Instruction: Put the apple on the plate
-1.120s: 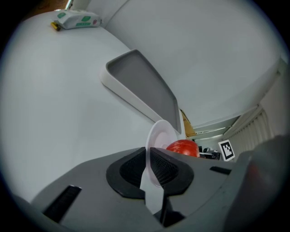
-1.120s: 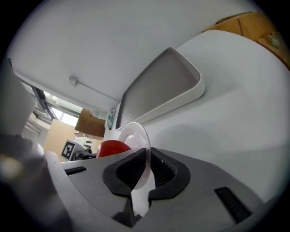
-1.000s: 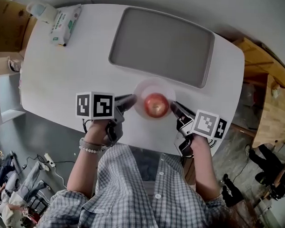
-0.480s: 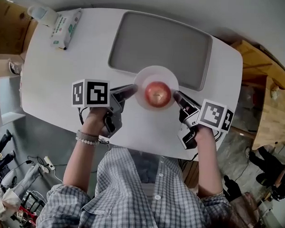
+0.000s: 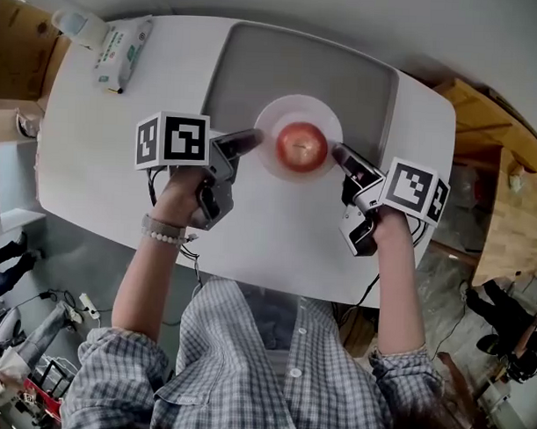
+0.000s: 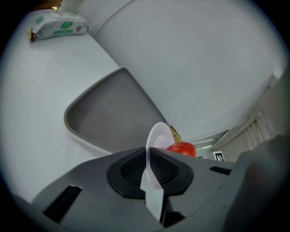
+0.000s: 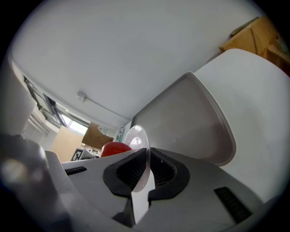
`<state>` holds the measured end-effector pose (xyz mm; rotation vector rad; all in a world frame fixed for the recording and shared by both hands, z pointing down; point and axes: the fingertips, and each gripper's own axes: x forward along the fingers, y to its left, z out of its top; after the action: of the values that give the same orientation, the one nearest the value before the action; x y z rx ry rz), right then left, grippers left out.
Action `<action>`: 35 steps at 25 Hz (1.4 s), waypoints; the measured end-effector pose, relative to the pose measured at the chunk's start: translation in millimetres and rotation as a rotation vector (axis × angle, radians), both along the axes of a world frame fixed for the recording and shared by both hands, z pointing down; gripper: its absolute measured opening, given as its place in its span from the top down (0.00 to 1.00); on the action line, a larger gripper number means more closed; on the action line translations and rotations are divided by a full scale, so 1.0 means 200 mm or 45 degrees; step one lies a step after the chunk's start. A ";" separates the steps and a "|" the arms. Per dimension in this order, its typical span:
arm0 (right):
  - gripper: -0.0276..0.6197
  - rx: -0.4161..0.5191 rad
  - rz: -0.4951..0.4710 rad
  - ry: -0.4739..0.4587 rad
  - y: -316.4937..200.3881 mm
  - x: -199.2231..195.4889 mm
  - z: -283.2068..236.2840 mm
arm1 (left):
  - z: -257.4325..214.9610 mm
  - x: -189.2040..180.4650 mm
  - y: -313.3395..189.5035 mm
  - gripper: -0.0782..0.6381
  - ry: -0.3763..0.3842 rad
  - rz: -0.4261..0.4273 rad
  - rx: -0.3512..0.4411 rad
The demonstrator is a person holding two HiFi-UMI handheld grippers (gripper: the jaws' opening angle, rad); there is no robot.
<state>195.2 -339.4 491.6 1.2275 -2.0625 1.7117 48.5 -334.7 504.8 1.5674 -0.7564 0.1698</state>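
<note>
A red apple (image 5: 301, 146) sits on a small white plate (image 5: 274, 115), which is lifted over the near edge of the grey tray (image 5: 256, 59). My left gripper (image 5: 253, 139) is shut on the plate's left rim and my right gripper (image 5: 338, 153) is shut on its right rim. In the left gripper view the plate (image 6: 159, 136) stands edge-on between the pads of the left gripper (image 6: 149, 171), with the apple (image 6: 182, 148) just behind. The right gripper view shows the same: plate (image 7: 136, 136) pinched by the right gripper (image 7: 147, 170), apple (image 7: 115, 148) beyond it.
The grey tray (image 6: 108, 118) (image 7: 190, 122) lies on the white table (image 5: 104, 133). A tissue pack (image 5: 123, 41) (image 6: 59, 25) rests at the far left corner. Wooden furniture (image 5: 506, 200) stands to the right of the table.
Both grippers have carried the plate with the apple away from the person, from the table's near part to over the tray's near edge. Neither grip has changed.
</note>
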 end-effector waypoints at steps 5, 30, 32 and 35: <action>0.90 0.009 -0.007 0.015 -0.11 0.00 0.03 | 0.04 0.00 -0.10 0.85 -0.013 -0.009 -0.007; 0.90 -0.029 -0.060 0.100 -0.32 0.01 0.23 | 0.19 0.01 -0.33 0.85 -0.181 0.043 0.007; 0.90 -0.023 -0.080 0.125 -0.33 0.00 0.25 | 0.20 0.01 -0.34 0.84 -0.202 0.055 -0.002; 0.90 -0.005 -0.106 0.156 -0.34 -0.01 0.26 | 0.21 0.00 -0.35 0.84 -0.245 0.068 -0.003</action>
<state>194.1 -407.0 543.7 1.1962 -2.0086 1.5638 49.3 -405.2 546.4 1.5847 -0.8640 0.3647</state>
